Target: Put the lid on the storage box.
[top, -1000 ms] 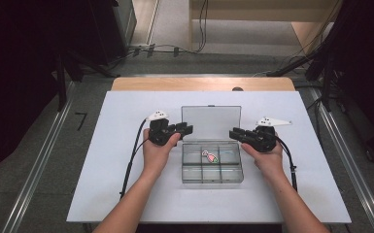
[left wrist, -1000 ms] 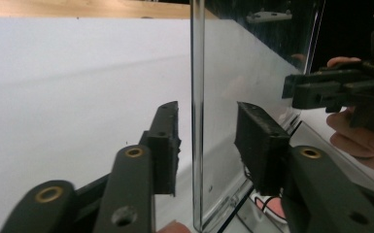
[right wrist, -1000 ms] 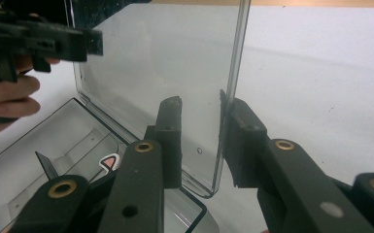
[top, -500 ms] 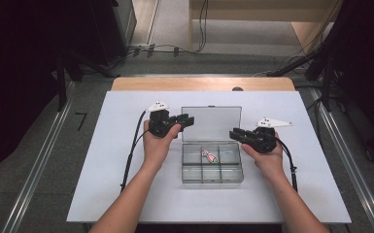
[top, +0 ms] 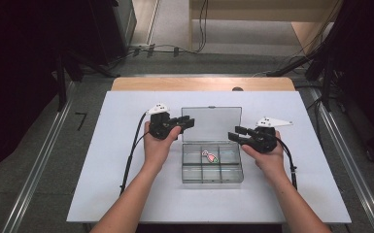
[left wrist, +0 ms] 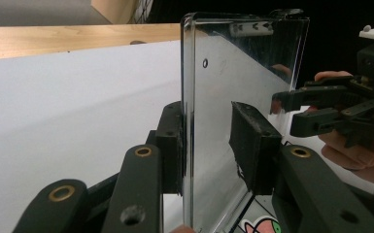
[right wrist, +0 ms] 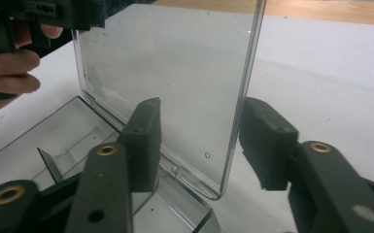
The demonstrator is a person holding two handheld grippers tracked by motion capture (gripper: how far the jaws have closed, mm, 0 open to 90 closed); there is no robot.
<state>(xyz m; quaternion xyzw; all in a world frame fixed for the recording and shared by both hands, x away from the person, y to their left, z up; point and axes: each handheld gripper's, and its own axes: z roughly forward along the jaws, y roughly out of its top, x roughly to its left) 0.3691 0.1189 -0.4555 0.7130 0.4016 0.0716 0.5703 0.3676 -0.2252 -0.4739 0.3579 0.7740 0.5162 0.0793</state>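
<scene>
Tongs first: my left tongs point(top: 190, 121) straddle the 9 o'clock edge of the lid point(top: 211, 124). They have just been closing, and one pad lies against the outer face while the other stands a little off the pane, so they grip nothing. My right tongs point(top: 232, 134) straddle the 3 o'clock edge. They have just been opening, with the edge between them and both pads clear of it.

On the white bench point(top: 126, 145) the clear compartment box point(top: 183, 167) sits at centre. Its lid stands roughly upright along the tray's 12 o'clock side.

My biggest worry is the whole box. It looks light, and if the left tongs clamp and pull while nothing steadies the tray, I expect it to skate or tip across the bench.

Next is the lid. With neither pair pressing on it, I judge that only the hinge keeps it up. A nudge from the touching pad could drop it shut towards 6 o'clock or flop it back towards 12. A one-sided pinch on smooth plastic could also slip off the edge or twist the hinge.

Smallest is the pink-and-green piece point(top: 210, 156) in the far row's middle compartment. A jolt could hop it over a divider.
</scene>
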